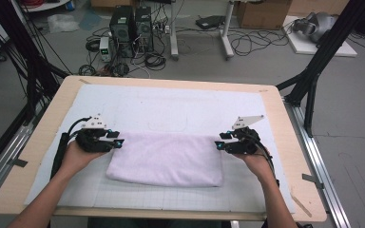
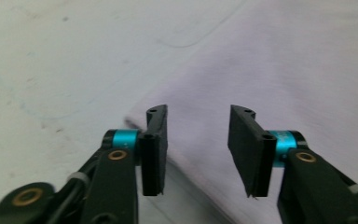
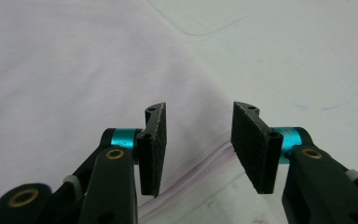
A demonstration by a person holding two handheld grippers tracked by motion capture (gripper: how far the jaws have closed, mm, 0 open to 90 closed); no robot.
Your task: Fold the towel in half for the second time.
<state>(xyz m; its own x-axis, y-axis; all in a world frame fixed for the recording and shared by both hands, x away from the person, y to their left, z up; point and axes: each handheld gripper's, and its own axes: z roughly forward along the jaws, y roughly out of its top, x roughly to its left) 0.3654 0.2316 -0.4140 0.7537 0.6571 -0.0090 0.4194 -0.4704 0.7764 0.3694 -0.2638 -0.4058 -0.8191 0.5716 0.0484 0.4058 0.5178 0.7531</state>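
A pale lilac towel (image 1: 168, 159), folded into a flat rectangle, lies on the white gridded mat (image 1: 180, 107) in the middle of the table. My left gripper (image 1: 120, 141) is at the towel's left end, jaws open, nothing between the pads. In the left gripper view the towel (image 2: 279, 70) lies just beyond my left gripper (image 2: 198, 140), its corner under the jaws. My right gripper (image 1: 218, 145) is at the towel's right end, also open and empty. The right gripper view shows the towel's layered edge (image 3: 196, 175) below my right gripper (image 3: 198, 140).
The wooden table (image 1: 40, 137) borders the mat on all sides. Black frame posts (image 1: 313, 76) stand at the right and left of the table. Computers (image 1: 130, 26), cables and boxes sit on the floor beyond the far edge.
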